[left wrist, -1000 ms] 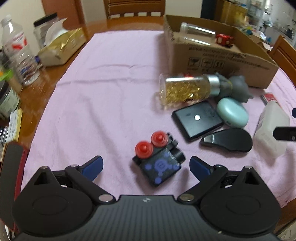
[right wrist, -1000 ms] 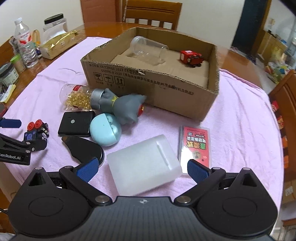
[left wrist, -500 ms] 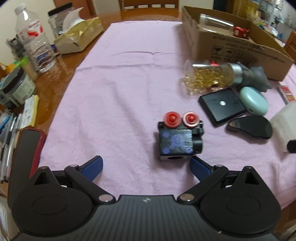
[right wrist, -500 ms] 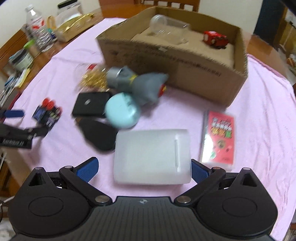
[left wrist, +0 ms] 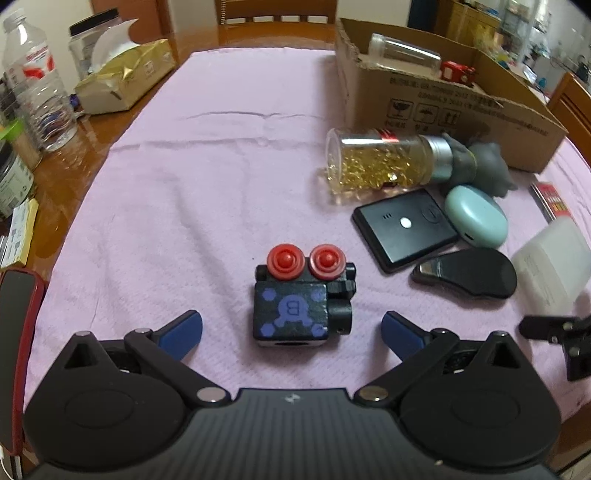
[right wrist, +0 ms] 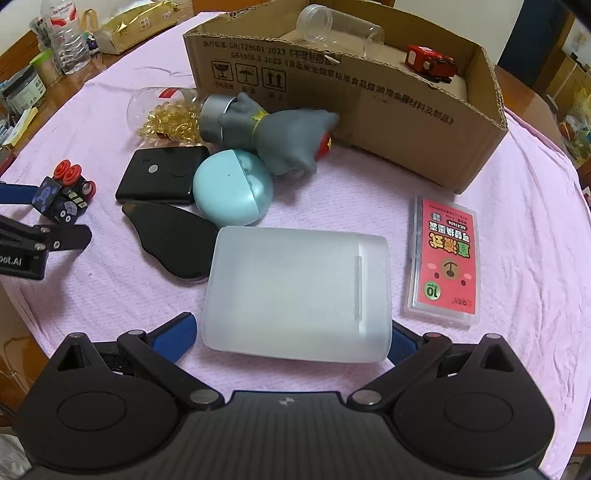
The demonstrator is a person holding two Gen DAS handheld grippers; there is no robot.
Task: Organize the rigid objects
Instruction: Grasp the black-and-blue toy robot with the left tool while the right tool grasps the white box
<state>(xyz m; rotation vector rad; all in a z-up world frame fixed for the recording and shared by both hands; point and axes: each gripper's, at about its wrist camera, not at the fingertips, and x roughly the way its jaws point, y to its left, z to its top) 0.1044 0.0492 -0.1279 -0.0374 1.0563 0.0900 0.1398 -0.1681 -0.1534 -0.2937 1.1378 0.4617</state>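
Observation:
A black toy block with two red knobs and a blue pattern lies on the pink cloth. It sits between the fingers of my left gripper, whose jaws are opening and do not touch it. A frosted white plastic box lies between the wide-spread fingers of my right gripper, with a small gap at the left pad. The cardboard box stands behind and holds a clear jar and a red toy car.
A capsule bottle, grey rubber toy, black flat device, teal case, black oval piece and pink card case lie around. A water bottle and gold tissue box stand on the bare wood at the left.
The toy block has moved from off-centre to the middle between my left fingers. My right gripper has sunk toward the white box, which now lies between its fingers.

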